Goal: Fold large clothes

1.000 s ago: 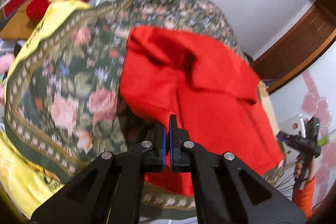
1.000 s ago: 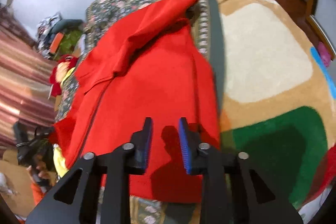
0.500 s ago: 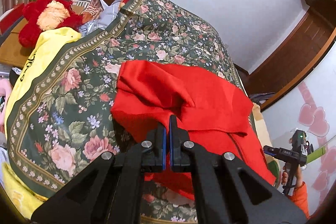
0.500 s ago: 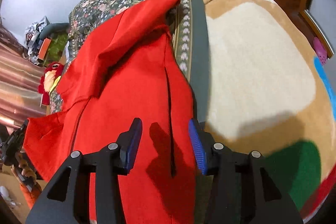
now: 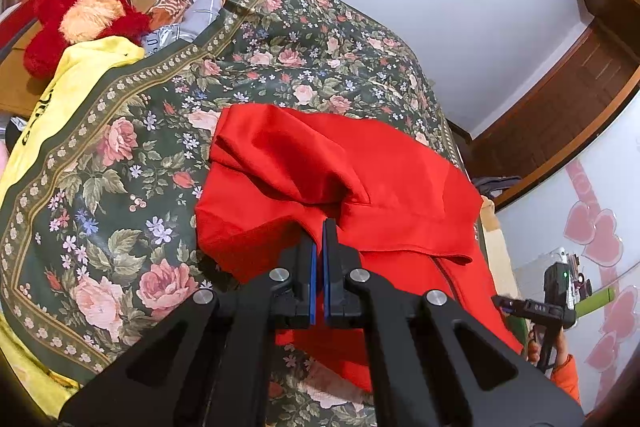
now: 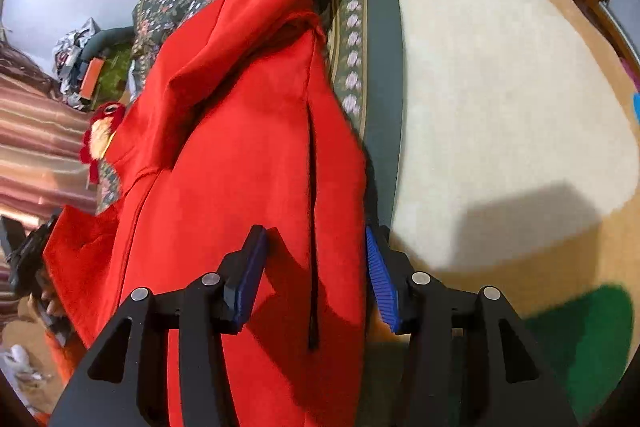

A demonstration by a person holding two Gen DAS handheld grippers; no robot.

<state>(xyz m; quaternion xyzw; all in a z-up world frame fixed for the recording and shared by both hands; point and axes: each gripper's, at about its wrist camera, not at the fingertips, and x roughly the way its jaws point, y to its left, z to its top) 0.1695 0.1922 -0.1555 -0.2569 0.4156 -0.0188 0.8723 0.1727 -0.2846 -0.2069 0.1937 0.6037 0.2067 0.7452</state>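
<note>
Risk we noted: right gripper, jaws opening astride the red hooded jacket on the floral bedspread, might pinch bedspread too, while left gripper, jaws together, empty, left the hood loose to unfold.

One red garment lies on one floral bedspread. One red plush toy sits beside one yellow cloth. One fleece blanket shows in tan, cream and green. Two grippers: left gripper, right gripper.
</note>
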